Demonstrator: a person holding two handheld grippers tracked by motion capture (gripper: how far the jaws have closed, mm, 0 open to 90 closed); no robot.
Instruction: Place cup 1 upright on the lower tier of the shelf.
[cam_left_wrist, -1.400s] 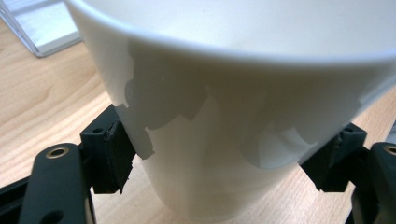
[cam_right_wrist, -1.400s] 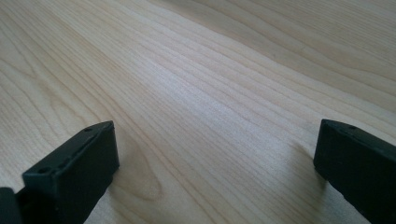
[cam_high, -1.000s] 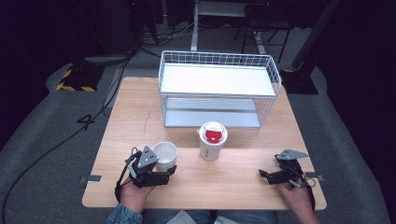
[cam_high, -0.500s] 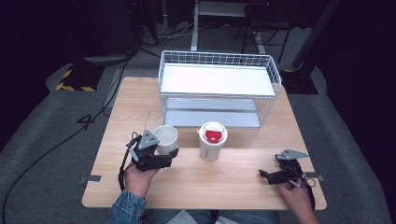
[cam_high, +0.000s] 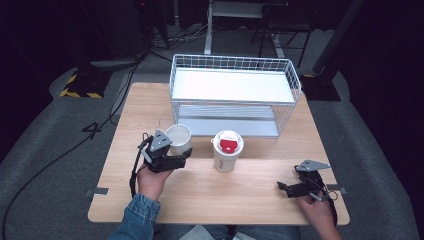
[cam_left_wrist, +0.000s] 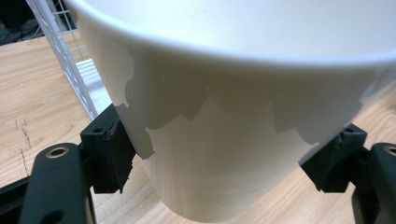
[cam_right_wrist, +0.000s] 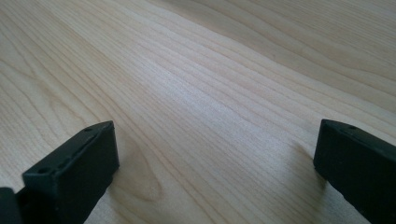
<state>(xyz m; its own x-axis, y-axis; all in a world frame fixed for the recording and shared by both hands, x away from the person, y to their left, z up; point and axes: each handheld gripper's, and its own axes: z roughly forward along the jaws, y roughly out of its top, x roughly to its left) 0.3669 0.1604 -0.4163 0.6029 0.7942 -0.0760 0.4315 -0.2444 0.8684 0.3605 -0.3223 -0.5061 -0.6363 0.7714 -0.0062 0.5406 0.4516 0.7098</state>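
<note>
My left gripper (cam_high: 181, 151) is shut on a plain white paper cup (cam_high: 179, 139), held a little above the table just in front of the wire rack. In the left gripper view both black pads (cam_left_wrist: 114, 154) press the cup's (cam_left_wrist: 224, 140) sides. A second white cup with a red and white lid (cam_high: 227, 150) stands on the table to its right. Near the table's front right corner my right gripper (cam_high: 286, 189) rests low over the wood; in the right gripper view its fingers (cam_right_wrist: 74, 168) stand wide apart with bare wood between them.
A white wire rack (cam_high: 235, 95) with two shelves stands at the back of the wooden table (cam_high: 210, 190). Its wire side (cam_left_wrist: 60, 51) is close to the held cup. Dark floor with cables surrounds the table.
My left gripper has carried the white cup away from the front edge, toward the rack and slightly up. The lidded cup and the right gripper have stayed in place.
</note>
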